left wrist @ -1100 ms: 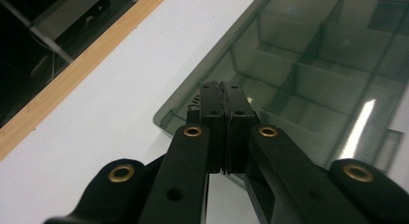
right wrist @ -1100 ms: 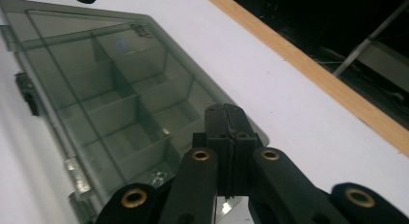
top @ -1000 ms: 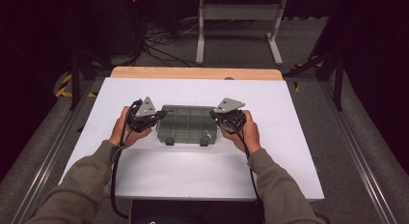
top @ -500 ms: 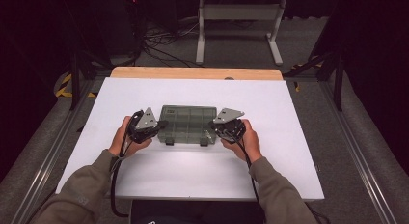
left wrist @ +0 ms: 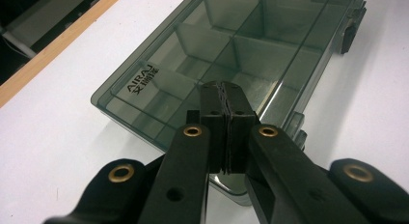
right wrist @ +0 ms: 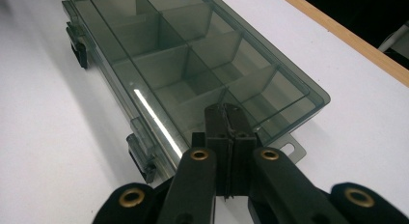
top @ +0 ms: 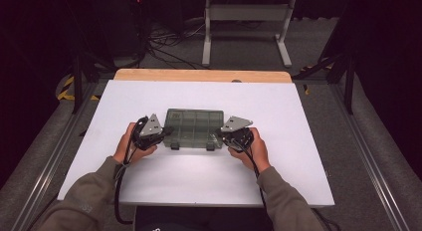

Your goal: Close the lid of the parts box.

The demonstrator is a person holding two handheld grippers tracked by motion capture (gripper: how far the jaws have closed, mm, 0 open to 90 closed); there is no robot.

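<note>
Overhead first: I see the clear box lying flat and closed near the middle of the white table, its two latches on the near edge. My left gripper sits at the box's left end and my right gripper at its right end, each held in a hand.

Next, my left gripper view: the left gripper is clenched, jaws pressed together with nothing between them, over the box lid near its corner.

Finally, my right gripper view: the right gripper is likewise clenched on nothing, over the box lid beside a latch.
</note>
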